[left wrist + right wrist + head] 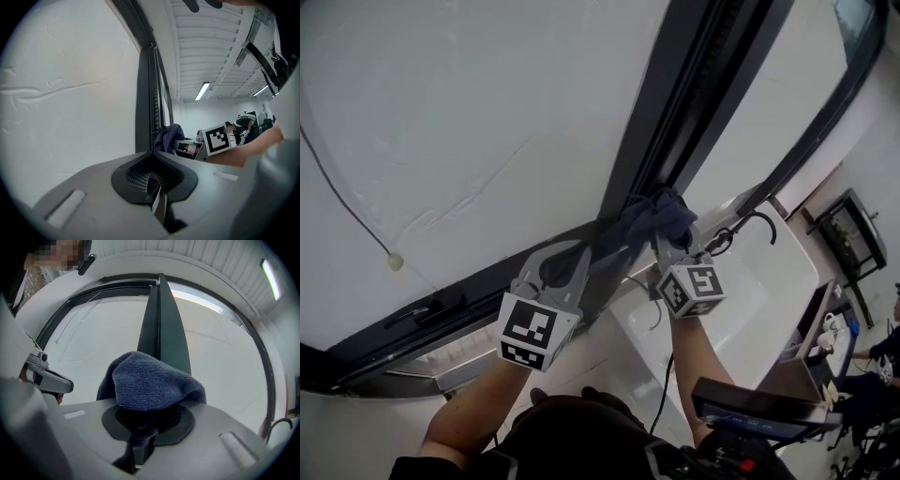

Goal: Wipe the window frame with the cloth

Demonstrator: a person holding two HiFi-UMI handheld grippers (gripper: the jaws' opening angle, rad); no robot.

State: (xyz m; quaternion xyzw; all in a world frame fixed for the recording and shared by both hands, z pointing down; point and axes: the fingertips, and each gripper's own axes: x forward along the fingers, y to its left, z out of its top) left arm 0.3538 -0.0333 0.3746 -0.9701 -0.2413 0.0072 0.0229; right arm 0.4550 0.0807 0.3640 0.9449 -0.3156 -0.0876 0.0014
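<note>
Cloth, clamped in the closed right gripper, is held at the foot of the window frame; even pressure along the upright is advised. Left gripper: closed, empty.

- I read this as an office or lab-style workroom rather than a home.
- Large panes sit in a dark metal window frame, the commercial sort.
- From my left gripper view, the ceiling is white ribbed panelling with a fluorescent strip light.
- At the right edge, a seated person is near a cluttered desk.
</note>
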